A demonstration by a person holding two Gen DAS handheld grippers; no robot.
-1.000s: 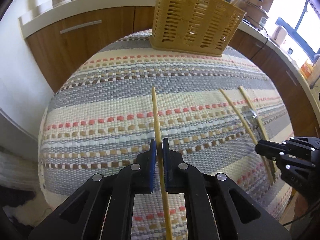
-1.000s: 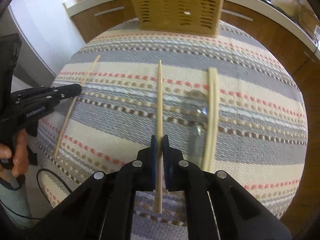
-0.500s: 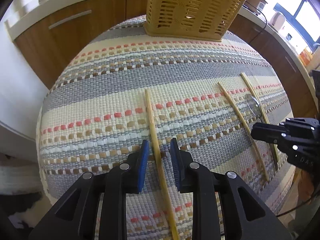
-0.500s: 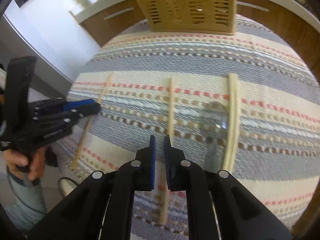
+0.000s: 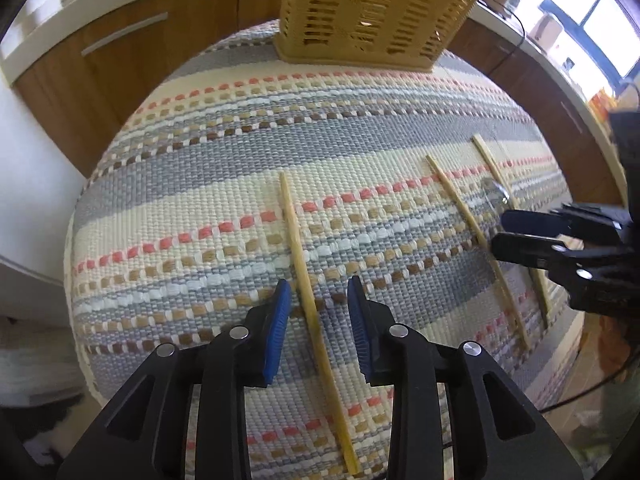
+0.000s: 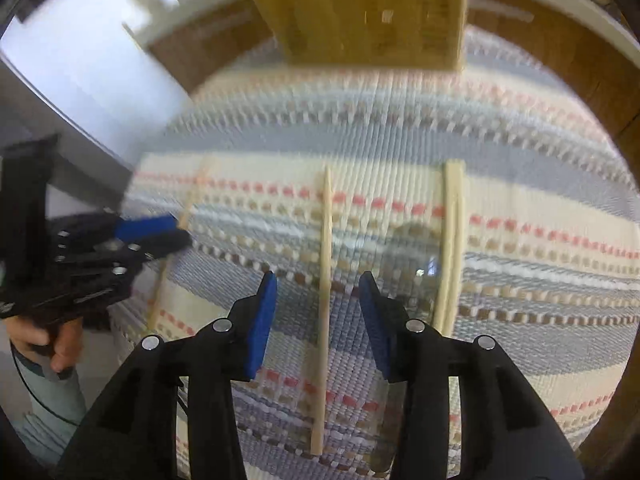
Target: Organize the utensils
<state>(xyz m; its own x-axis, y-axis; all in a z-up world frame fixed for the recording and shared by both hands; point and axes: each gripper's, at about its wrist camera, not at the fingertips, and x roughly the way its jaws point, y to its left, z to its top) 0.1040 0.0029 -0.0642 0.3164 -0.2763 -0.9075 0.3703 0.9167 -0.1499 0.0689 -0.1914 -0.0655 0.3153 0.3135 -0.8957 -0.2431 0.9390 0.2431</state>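
Straddling a chopstick (image 5: pixel 304 280), the left tongs (image 5: pixel 318 308) gape released; its long axis runs away toward the basket (image 5: pixel 376 12). Right tongs (image 6: pixel 318 308) likewise gape over another chopstick (image 6: pixel 325 280).

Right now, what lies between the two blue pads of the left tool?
In the left wrist view, one slim wooden chopstick lies on the striped woven mat between the open left tool's pads, touching neither.
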